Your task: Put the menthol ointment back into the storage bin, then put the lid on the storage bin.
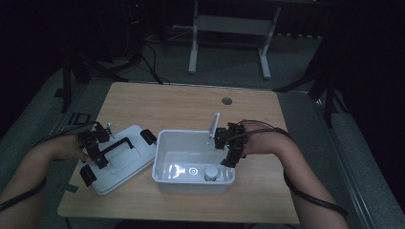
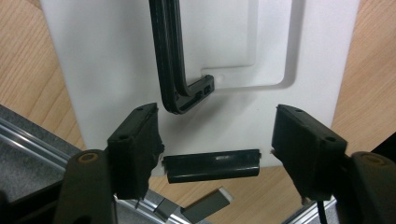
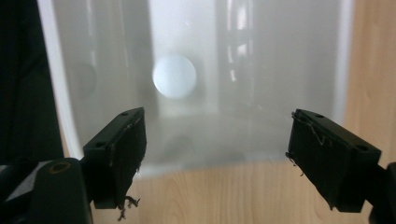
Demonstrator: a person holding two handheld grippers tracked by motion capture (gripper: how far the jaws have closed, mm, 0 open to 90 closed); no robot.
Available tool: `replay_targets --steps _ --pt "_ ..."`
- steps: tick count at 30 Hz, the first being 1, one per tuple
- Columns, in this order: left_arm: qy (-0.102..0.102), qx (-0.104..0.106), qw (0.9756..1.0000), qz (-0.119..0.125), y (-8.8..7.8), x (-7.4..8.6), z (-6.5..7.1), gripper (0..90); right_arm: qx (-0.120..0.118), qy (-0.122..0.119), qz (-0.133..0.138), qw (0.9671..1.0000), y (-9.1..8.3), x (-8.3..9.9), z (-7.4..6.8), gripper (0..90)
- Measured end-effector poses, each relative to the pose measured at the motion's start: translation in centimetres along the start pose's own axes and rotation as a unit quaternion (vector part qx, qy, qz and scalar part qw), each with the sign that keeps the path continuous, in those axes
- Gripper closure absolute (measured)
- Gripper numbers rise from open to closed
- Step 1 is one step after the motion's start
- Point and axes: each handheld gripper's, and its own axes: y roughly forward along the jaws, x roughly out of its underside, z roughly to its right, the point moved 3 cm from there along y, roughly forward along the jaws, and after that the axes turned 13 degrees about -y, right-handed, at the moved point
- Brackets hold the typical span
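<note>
We see the left claw wide above the lid; the right claw wide over the tub.

One wooden table is seen, and on it one white bin and one white lid. One black handle and two black latches are counted on the lid. One round white item is counted inside the bin.
</note>
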Motion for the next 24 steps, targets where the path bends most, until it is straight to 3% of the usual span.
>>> replay_targets --steps 4,11,24 --pt "0.000 0.000 1.0000 0.000 0.1 0.1 0.0 30.3 0.009 0.008 -0.005 0.9999 -0.6 1.9 -0.2 18.0" --pt "-0.002 0.003 1.0000 0.002 0.1 0.0 0.0 30.4 0.001 0.032 -0.018 0.9993 -0.3 5.8 -1.0 19.2" --pt "-0.002 -0.003 1.0000 0.007 0.7 0.0 0.0 30.3 -0.022 0.081 -0.036 0.9958 3.7 10.7 -2.6 18.2"
